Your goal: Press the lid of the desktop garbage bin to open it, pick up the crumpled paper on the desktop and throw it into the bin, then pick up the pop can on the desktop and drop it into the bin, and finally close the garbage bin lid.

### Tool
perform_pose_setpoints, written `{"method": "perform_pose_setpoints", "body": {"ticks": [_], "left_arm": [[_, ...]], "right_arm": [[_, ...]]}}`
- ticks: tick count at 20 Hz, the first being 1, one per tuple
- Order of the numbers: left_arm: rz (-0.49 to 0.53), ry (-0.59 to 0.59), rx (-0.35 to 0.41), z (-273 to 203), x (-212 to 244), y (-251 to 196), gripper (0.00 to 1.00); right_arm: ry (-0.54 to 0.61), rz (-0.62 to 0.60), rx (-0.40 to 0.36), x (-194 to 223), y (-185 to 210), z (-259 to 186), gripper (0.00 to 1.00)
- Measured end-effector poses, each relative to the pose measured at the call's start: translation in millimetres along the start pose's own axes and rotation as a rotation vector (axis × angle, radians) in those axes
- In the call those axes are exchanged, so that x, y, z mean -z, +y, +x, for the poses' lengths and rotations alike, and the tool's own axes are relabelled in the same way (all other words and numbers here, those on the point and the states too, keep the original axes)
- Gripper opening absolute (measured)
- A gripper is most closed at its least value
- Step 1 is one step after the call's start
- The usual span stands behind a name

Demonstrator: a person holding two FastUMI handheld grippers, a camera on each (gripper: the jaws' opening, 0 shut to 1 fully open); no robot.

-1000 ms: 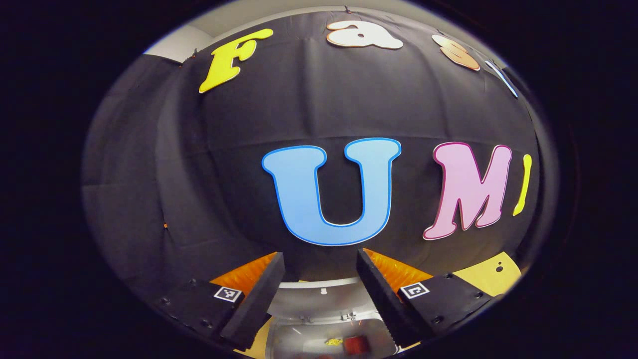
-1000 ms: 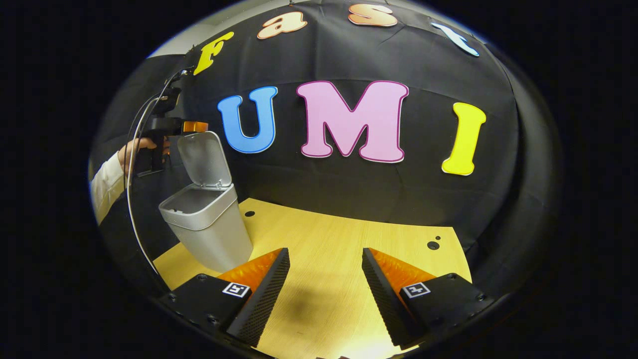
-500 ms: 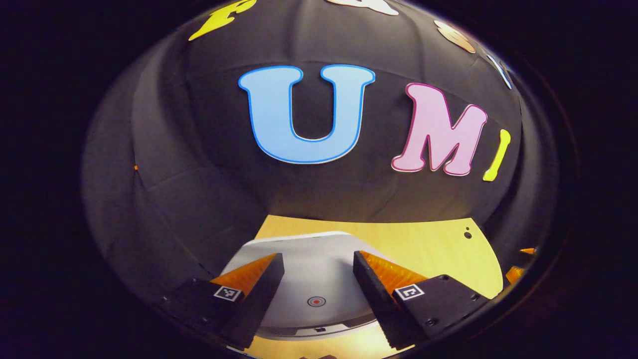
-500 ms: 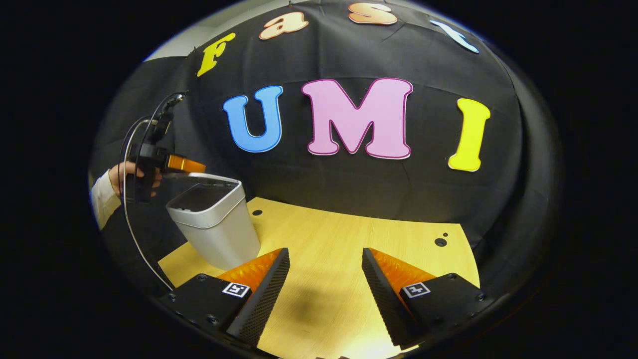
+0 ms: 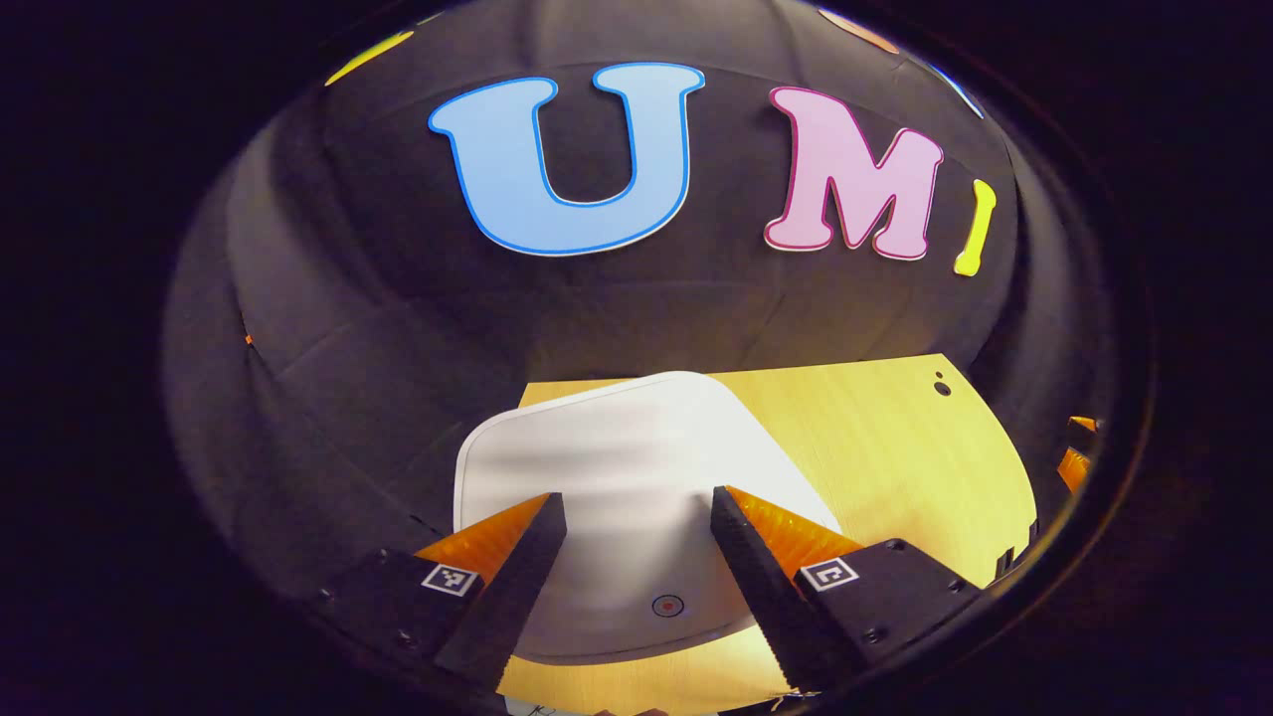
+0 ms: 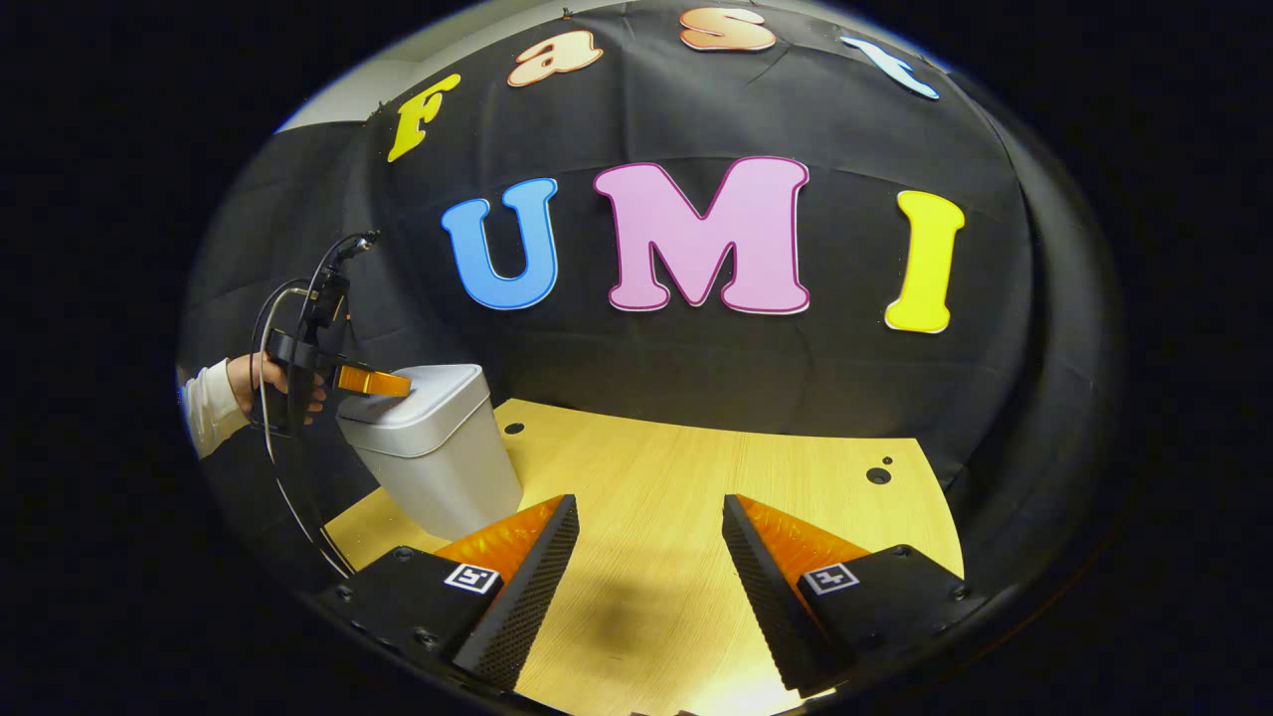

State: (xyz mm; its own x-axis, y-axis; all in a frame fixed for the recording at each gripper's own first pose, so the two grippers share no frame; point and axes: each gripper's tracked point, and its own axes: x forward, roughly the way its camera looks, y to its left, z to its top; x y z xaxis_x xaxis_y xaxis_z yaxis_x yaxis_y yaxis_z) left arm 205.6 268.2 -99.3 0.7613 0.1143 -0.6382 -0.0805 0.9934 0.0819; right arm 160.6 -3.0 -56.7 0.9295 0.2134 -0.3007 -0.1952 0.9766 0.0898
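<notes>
The grey desktop bin (image 6: 438,457) stands at the left of the wooden table, its white lid (image 5: 617,477) lying flat on top. A small red dot (image 5: 667,604) marks the lid near its front edge. My left gripper (image 5: 636,517) is open, its two fingers spread over the lid, and their undersides seem to rest on it. In the right gripper view that left gripper (image 6: 373,380) lies on the bin's top, held by a hand (image 6: 261,383). My right gripper (image 6: 648,517) hangs open above bare table to the right of the bin, holding nothing.
The light wooden table (image 6: 696,497) runs right of the bin, with small round holes (image 6: 878,475) near its far edge. Black cloth walls close in behind and to the sides. A cable (image 6: 283,477) trails down from the left gripper beside the bin.
The lid swung down from standing upright to lying flat on the bin, hiding its inside. My left gripper followed it down. The right gripper barely moved.
</notes>
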Motion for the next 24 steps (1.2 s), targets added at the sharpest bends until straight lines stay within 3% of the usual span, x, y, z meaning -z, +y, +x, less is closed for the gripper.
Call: {"method": "perform_pose_setpoints", "body": {"ticks": [3,10,13,16,21,24], "left_arm": [[0.034,-0.032,0.016,2.9,4.7,0.7,1.0],[-0.061,-0.153,-0.026,2.6,-4.8,-0.6,1.0],[-0.155,-0.28,-0.024,-16.5,-31.1,-10.2,0.97],[-0.131,-0.394,-0.076,-54.2,-54.7,-5.8,0.97],[-0.042,-0.579,0.048,-132.9,-82.0,-89.5,0.94],[-0.064,-0.578,0.146,-156.8,-69.1,-136.9,0.94]], "right_arm": [[0.007,0.034,0.002,7.7,0.1,-7.5,0.92],[-0.014,0.0,0.0,-3.4,7.3,-17.2,0.94],[-0.033,-0.039,0.0,-15.1,14.0,-25.9,0.94],[-0.075,-0.076,0.027,-27.7,15.4,-39.4,0.94],[-0.168,-0.097,0.068,-55.7,23.3,-64.2,0.94],[-0.248,-0.063,0.083,-80.6,30.0,-77.2,0.96]]}}
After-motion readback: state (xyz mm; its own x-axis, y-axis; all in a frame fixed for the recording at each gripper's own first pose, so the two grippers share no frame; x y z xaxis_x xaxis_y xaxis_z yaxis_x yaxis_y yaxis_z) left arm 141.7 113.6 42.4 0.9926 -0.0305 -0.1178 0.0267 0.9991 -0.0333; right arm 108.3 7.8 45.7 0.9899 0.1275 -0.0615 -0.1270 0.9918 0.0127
